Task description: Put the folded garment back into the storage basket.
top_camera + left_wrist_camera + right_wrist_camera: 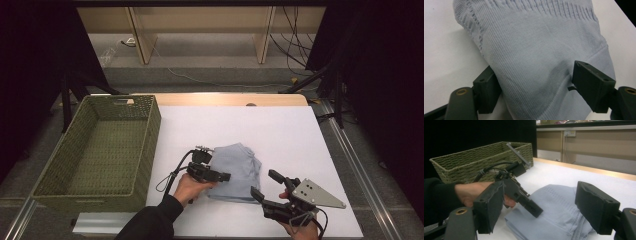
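Note:
A folded light blue-grey knit garment lies on the white table cover, near the front and middle. My left gripper reaches in from the garment's left edge. In the left gripper view the ribbed garment fills the gap of my left gripper, with one jaw tucked against its side, the other pressing a crease into its top. My right gripper hovers to the garment's lower right, open, with nothing between its jaws. The right gripper view looks through my right gripper at the garment and the left hand's gripper on it.
A green woven basket stands along the table's left side, close to the left hand; its wall rises behind that hand. The white cover stretches bare behind and to the right of the garment. Shelving legs and cables stand beyond the far edge.

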A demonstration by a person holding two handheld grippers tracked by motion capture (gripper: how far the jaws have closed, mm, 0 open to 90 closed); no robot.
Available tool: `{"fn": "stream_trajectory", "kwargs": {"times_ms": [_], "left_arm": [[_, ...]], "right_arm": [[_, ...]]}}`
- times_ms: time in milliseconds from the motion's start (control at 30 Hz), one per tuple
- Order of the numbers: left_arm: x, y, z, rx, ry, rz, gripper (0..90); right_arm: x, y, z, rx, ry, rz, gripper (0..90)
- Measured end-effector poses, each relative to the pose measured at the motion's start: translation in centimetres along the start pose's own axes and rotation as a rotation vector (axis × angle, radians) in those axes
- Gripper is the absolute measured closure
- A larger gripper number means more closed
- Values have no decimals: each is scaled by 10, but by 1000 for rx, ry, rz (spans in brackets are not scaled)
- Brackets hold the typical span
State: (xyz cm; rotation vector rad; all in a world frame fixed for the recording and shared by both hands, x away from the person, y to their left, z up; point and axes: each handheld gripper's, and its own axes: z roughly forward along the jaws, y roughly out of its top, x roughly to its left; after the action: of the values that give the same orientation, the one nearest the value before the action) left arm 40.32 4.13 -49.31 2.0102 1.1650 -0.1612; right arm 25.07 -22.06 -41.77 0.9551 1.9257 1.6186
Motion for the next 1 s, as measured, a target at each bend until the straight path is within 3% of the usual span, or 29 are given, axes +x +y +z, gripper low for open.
{"fn": "stream_trajectory", "kwargs": {"times_ms": [100, 267, 700, 1000], "left_arm": [[-4, -1, 1, 5, 36, 40, 283], [-4, -2, 2, -9, 37, 41, 333], [-4, -6, -2, -64, 5, 98, 688], [-5, -5, -6, -89, -26, 111, 724]], "right_arm": [[0, 0, 0, 1, 0, 1, 248], [0, 0, 0, 2, 2, -1, 248], [1, 0, 0, 7, 3, -3, 249], [1, 0, -1, 3, 7, 0, 249]]}}
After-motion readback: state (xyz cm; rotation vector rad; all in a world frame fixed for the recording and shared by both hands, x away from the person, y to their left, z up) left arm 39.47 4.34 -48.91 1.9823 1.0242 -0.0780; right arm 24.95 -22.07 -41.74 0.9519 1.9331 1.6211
